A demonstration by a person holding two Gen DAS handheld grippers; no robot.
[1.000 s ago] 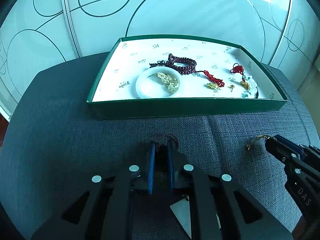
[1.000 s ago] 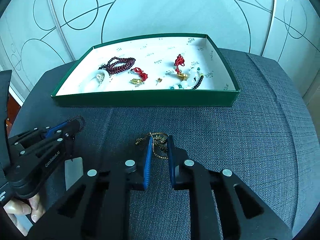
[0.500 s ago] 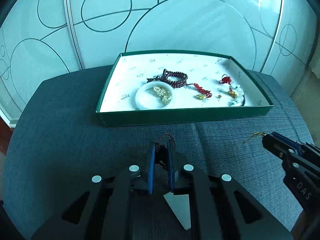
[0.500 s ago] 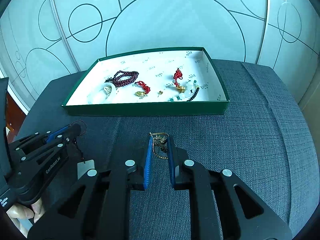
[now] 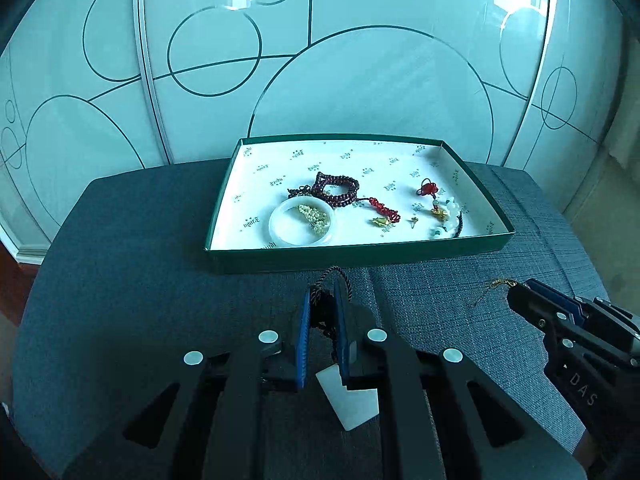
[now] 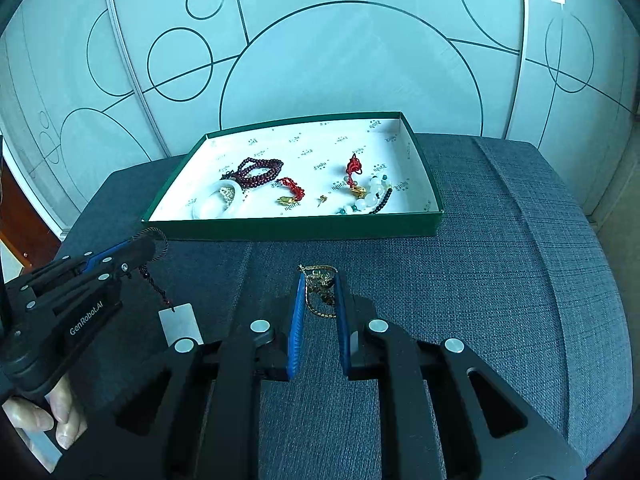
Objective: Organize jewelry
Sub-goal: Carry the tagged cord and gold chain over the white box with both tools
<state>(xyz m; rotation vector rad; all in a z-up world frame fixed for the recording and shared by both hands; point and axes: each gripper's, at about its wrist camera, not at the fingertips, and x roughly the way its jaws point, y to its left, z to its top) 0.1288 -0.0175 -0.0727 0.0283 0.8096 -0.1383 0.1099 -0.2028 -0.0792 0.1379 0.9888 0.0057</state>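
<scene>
Right now my left claw (image 5: 323, 300) is pressed together on a dark braided cord (image 5: 338, 272), whose loop pokes up past the blue pads (image 5: 305, 320). A pale rectangular pendant (image 5: 354, 402) dangles from that cord below the fingers; from my right camera I see the same pendant (image 6: 180, 326) hanging off a short beaded string under the left claw (image 6: 138, 250), clear of the cushion. My bare fingers (image 6: 60, 416) wrap the left handle at the lower edge of that view.

My right claw (image 6: 319, 292) pinches a tangled gold chain (image 6: 320, 284) between its blue pads (image 6: 297, 312), with a loop of chain sagging beneath the tips. From the left camera, the right claw (image 5: 516, 296) shows the chain's clasp end (image 5: 494, 284) sticking out to the side.

Both claws hover over a grey-blue woven cushion (image 6: 500, 280). Ahead of them, resting on that cushion, sits a shallow green box (image 5: 352, 254) lined in white printed paper. Inside it lie a white bangle (image 5: 301, 224) with a small string of cream beads (image 5: 314, 216) in its ring, a coil of dark red beads (image 5: 336, 192) just behind it, a red tassel with a gold charm (image 5: 384, 216), a tiny stud (image 5: 412, 222), and at the right end a red knot (image 5: 428, 190) beside a bracelet of pale and dark beads (image 5: 450, 220). Behind the box stand pale panels with dark circle lines (image 5: 360, 60).
</scene>
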